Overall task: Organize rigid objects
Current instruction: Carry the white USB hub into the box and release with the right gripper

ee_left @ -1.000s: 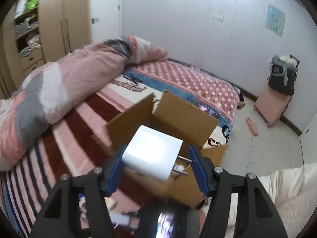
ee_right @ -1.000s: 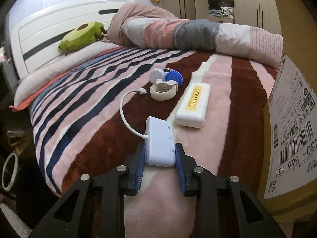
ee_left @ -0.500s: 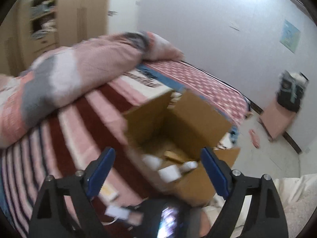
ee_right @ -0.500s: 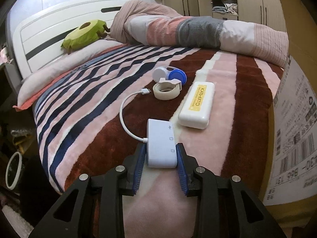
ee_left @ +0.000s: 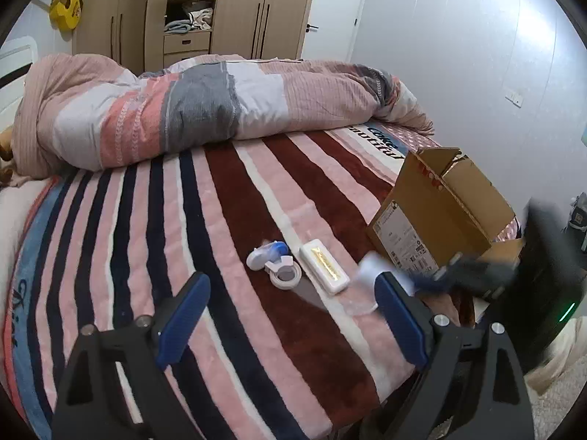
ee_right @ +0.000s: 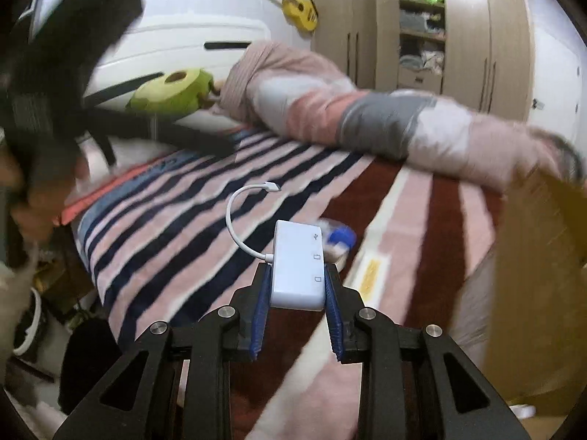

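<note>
- Right tool (ee_right: 297, 293): blue pads pinching a white USB adapter hub (ee_right: 299, 269) by its long sides; the hub is lifted clear of the bed, its short white cable (ee_right: 234, 220) curling up and to the left to a free plug.
- Just beyond the hub, on the striped blanket (ee_right: 183, 220): a blurred white-and-blue case (ee_right: 339, 238) and, to the right of the tool, a white box with a yellow label (ee_right: 370, 271). A brown cardboard box (ee_right: 532, 275) fills the right edge.
- Left tool (ee_left: 290, 308): fingers spread wide, nothing between them, hovering over the blanket (ee_left: 146, 238).
- Ahead of the left tool: a roll of tape (ee_left: 286, 275) touching the white-and-blue case (ee_left: 266, 253); just right of them the white box (ee_left: 323, 266).
- Further right: the open cardboard box (ee_left: 440, 216), with the right tool appearing as a dark blur (ee_left: 469, 271) in front of it.
- Beyond: a rolled duvet (ee_left: 201, 110) across the bed and a wardrobe (ee_left: 190, 11) behind it.
</note>
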A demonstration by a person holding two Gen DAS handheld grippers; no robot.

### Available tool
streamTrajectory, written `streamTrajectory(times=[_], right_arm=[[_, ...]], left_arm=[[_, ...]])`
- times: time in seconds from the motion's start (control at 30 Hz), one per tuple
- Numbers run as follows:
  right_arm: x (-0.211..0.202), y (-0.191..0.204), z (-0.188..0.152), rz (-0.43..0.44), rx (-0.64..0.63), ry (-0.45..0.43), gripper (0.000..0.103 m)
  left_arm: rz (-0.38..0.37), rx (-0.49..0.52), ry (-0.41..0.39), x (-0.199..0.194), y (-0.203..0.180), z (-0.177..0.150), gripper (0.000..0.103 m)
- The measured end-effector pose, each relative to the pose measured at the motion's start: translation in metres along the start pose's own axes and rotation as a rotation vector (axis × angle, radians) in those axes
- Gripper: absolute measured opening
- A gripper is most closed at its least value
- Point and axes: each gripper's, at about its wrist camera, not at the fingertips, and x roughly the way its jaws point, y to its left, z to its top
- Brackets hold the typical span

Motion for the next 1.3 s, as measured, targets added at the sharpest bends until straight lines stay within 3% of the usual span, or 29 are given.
streamTrajectory(times=[0.2, 0.4, 0.5, 0.63, 0.7, 0.77, 0.9, 0.97, 1.2, 1.27, 1.3], right_arm=[[-0.065, -0.055, 0.025, -0.124, 0.058, -0.038, 0.024], [-0.093, -0.121, 0.009, -0.286, 0.151, 0.091, 0.024], [-0.091, -0.131, 0.002, -0.334, 0.143, 0.151, 0.025], [-0.088, -0.138, -0.005, -0.346, 0.14, 0.166, 0.041], [-0.091, -0.14, -0.007, -0.342, 0.143, 0.158, 0.042], [-0.092, -0.142, -0.007, -0.324, 0.146, 0.146, 0.042], [-0.092, -0.147, -0.008, -0.308, 0.158, 0.136, 0.042], [-0.094, -0.15, -0.009, -0.303, 0.166, 0.128, 0.042], [-0.1, -0.156, -0.013, -0.283, 0.192, 0.096, 0.042], [-0.1, -0.155, -0.012, -0.273, 0.196, 0.088, 0.042], [-0.1, -0.154, -0.012, -0.269, 0.195, 0.086, 0.042]], left_arm=[[-0.034, -0.006, 0.006, 0.012, -0.006, -0.001, 0.09], [-0.041, 0.002, 0.023, 0.033, -0.013, 0.002, 0.09], [-0.044, -0.006, 0.042, 0.048, -0.014, 0.001, 0.09], [-0.055, -0.009, 0.081, 0.078, -0.02, -0.001, 0.09], [-0.066, -0.012, 0.107, 0.099, -0.025, -0.003, 0.089], [-0.075, -0.014, 0.136, 0.123, -0.031, -0.007, 0.085], [-0.101, -0.009, 0.193, 0.174, -0.047, -0.015, 0.061], [-0.055, -0.01, 0.215, 0.194, -0.05, -0.019, 0.049], [0.028, -0.053, 0.155, 0.212, -0.048, -0.014, 0.045], [0.061, -0.054, 0.142, 0.216, -0.052, -0.013, 0.04], [0.067, -0.054, 0.137, 0.215, -0.052, -0.013, 0.032]])
